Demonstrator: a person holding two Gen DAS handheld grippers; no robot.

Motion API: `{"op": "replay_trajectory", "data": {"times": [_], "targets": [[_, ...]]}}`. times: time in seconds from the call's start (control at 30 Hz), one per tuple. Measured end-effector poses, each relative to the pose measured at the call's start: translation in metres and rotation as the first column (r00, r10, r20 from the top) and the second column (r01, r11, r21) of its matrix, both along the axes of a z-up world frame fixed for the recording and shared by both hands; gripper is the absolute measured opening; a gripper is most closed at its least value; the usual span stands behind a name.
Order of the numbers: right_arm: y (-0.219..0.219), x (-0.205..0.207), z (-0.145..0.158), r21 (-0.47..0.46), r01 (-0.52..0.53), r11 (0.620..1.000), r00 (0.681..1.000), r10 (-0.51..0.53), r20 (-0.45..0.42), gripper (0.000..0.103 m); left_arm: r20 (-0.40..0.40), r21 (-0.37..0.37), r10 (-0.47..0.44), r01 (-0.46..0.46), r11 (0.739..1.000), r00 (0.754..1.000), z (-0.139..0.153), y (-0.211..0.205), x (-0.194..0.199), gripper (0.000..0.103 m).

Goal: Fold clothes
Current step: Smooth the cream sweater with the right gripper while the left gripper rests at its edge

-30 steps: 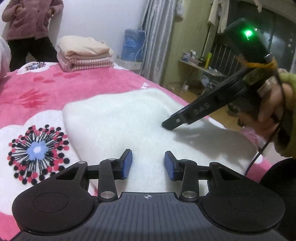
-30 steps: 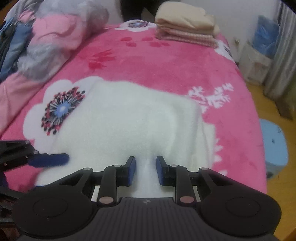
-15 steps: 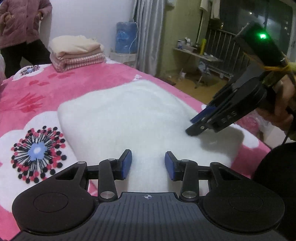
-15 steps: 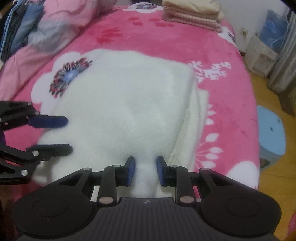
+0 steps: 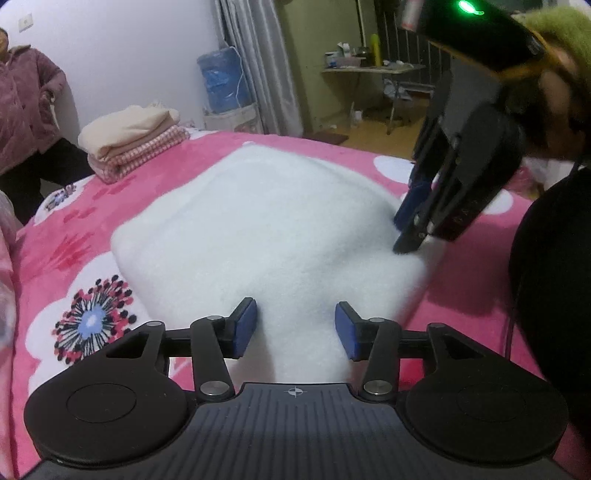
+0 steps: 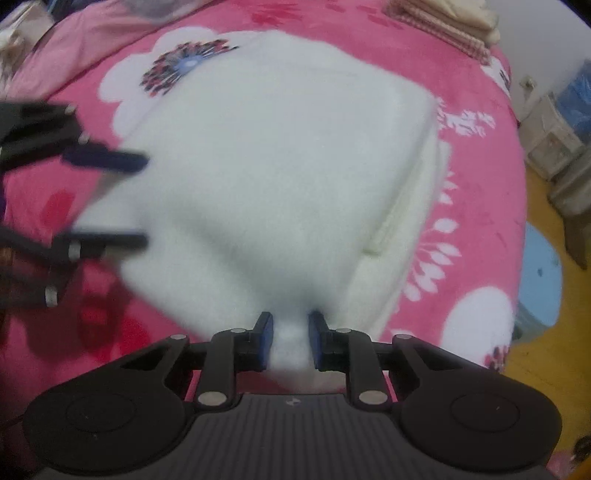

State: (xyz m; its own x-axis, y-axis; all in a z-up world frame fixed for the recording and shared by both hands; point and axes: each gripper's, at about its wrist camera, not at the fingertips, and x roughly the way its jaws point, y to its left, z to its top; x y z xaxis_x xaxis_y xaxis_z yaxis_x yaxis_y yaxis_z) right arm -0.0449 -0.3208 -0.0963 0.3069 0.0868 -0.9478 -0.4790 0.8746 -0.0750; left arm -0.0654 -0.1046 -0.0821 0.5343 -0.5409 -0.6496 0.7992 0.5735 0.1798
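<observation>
A white fleece garment [image 5: 266, 221] [image 6: 277, 166] lies folded into a thick pad on the pink flowered bedspread [image 5: 55, 258] [image 6: 480, 184]. My left gripper [image 5: 295, 328] [image 6: 144, 199] sits at the garment's near left edge. Its jaws are opening and stand wide, with fleece lying between the blue pads. My right gripper [image 6: 290, 339] [image 5: 402, 232] points steeply down at the near right corner. Its jaws are closing, and a narrow ridge of fleece is pinched between the pads. A hand in a green sleeve [image 5: 554, 40] holds it.
A stack of folded cream and checked clothes [image 5: 133, 140] [image 6: 443, 22] sits at the bed's far end. A person in a pink jacket [image 5: 26, 110] stands beside it. A blue stool [image 6: 543, 273] stands on the floor right of the bed. A blue water bottle [image 5: 225, 81] stands by the curtain.
Both grippers slid along the garment's near edge and rolled. The left jaws widened. The right gripper tipped steeper and narrowed onto the fleece at the corner.
</observation>
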Motion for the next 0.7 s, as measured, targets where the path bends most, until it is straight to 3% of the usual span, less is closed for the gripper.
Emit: {"op": "replay_trajectory", "data": {"times": [0.17,0.37,0.53,0.7], "targets": [[-0.007,-0.015,0.032,0.016,0.006,1.000,1.000,-0.006,0.013,0.020,-0.042,-0.024,0.001,-0.002,1.000,0.999,0.013,0.017,-0.003,0.046],[-0.018,-0.012,-0.006,-0.005,0.071,0.997,0.997,-0.071,-0.025,0.026,0.039,0.051,-0.026,0.024,0.998,0.999,-0.010,0.002,-0.017,0.047],[-0.021,-0.012,0.014,-0.004,0.085,0.996,0.996,-0.085,-0.030,0.025,-0.074,-0.034,-0.008,0.005,0.999,0.997,0.010,0.024,-0.004,0.047],[-0.016,-0.014,0.064,0.046,0.096,0.994,0.990,-0.100,0.097,0.024,-0.088,-0.132,0.012,-0.024,0.991,0.996,0.034,0.038,0.007,0.047]]}}
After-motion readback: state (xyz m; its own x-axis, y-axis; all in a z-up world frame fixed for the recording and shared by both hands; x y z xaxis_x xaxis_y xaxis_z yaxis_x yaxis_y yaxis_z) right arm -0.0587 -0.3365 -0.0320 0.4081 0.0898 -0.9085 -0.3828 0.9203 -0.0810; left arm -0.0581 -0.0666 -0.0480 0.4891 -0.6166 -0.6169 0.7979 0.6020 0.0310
